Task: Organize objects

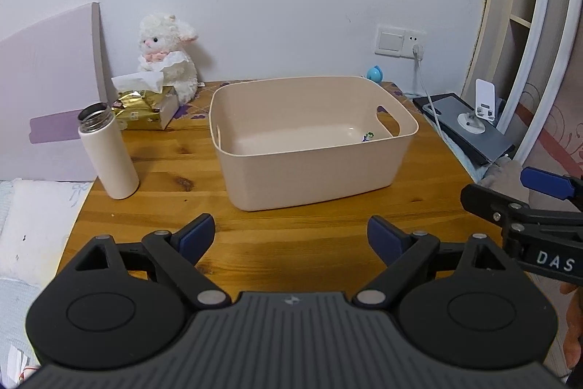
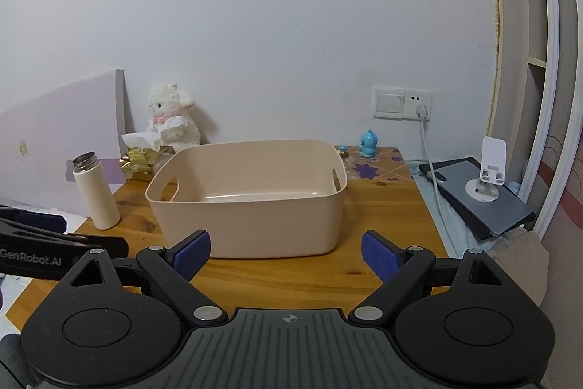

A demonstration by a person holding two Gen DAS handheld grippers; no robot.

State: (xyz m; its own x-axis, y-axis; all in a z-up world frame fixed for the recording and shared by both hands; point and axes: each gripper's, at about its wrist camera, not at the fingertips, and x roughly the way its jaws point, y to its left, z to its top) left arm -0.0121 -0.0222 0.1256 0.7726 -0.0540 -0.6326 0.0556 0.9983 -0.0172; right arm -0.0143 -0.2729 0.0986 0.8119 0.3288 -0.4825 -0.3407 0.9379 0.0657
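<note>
On wooden table [image 1: 309,243]: smooth beige plastic bin [image 1: 309,170] | both grippers' jaws wide, empty

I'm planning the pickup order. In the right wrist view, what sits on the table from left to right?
Bottle → tissue pack → bin → blue toy.

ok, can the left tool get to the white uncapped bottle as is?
Probably yes. The left tool is open and empty, and the white uncapped bottle stands alone on bare wooden table, left of the beige plastic bin, nothing between.
</note>
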